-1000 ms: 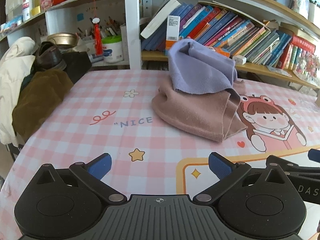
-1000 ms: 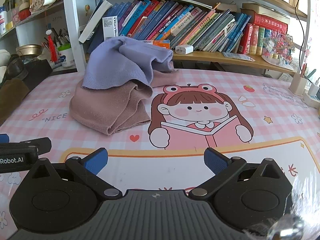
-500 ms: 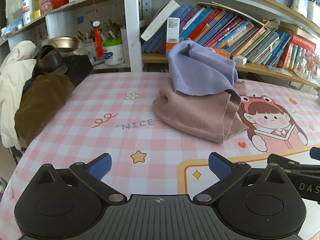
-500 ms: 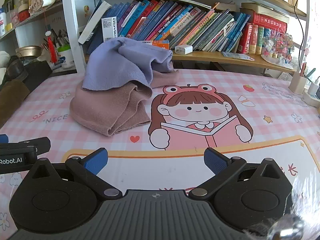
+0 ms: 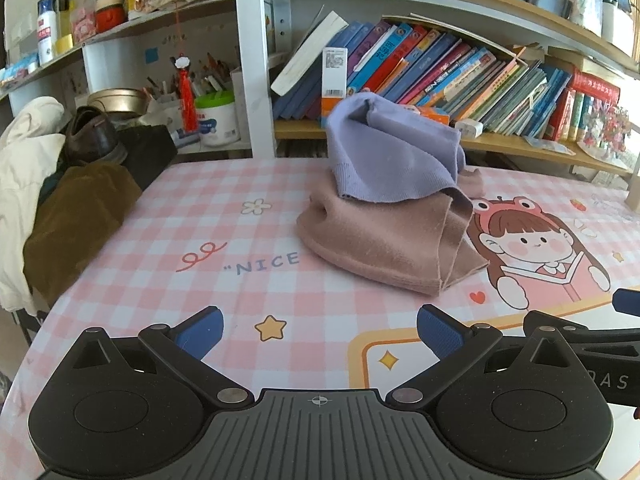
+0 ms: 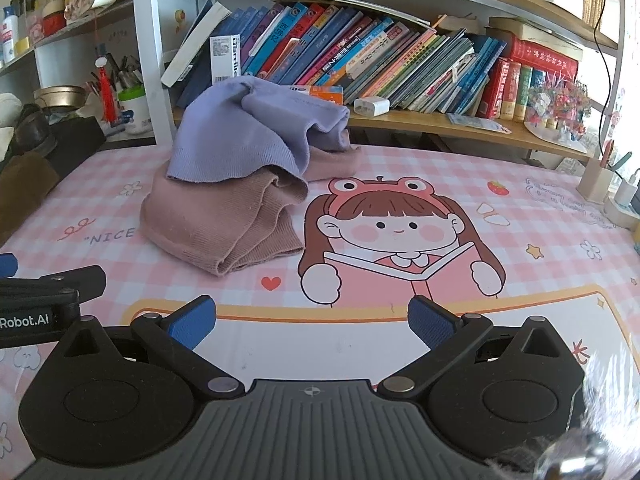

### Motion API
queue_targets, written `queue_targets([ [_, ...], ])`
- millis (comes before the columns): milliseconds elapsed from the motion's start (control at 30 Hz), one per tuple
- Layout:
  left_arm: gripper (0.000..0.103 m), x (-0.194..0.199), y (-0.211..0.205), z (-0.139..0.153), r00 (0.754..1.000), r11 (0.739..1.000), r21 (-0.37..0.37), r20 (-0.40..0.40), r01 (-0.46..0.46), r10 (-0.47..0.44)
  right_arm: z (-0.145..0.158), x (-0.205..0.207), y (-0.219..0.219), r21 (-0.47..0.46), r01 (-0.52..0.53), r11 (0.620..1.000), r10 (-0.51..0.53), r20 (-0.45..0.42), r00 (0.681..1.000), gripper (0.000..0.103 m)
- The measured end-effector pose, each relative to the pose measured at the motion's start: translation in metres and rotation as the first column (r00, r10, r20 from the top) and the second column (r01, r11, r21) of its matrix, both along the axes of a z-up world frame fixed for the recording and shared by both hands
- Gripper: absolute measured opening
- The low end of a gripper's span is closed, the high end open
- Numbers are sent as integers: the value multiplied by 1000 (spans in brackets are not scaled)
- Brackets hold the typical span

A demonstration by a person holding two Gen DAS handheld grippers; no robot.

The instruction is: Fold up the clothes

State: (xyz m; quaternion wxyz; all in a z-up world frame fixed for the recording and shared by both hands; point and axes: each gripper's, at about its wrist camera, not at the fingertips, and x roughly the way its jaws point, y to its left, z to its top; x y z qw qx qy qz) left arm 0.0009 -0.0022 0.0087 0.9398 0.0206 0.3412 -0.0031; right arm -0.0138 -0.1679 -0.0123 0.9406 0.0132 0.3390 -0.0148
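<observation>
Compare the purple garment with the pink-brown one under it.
The purple garment lies bunched on top and stands up in a peak; the pink-brown garment lies lower, on the tablecloth. The purple one looks smaller; the pink-brown one spreads wider, reaching nearer the grippers. Both are knitted, crumpled and unfolded, and neither open gripper touches them.

The right tongs [image 6: 311, 320] are held spread wide and empty above the counter [image 6: 540, 216]. A lilac garment [image 6: 240, 136] is draped over a crumpled pink-brown garment [image 6: 216, 220], well apart from the tongs. The left tongs [image 6: 48, 292] are seen at the left edge.
</observation>
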Motion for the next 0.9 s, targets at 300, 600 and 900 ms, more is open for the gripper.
queue_targets([
  [300, 103, 2, 4, -1, 1000, 1000, 4, -13, -6, 6, 0, 1, 1, 5, 0, 1000, 0, 4, 1000, 103],
  [600, 103, 1, 5, -2, 1000, 1000, 4, -24, 0, 0, 0, 0, 2, 4, 3, 1000, -3, 1, 1000, 103],
  [900, 103, 1, 9, -4, 999, 1000, -16, -49, -12, 11, 0, -3, 2, 5, 10, 1000, -10, 3, 1000, 103],
])
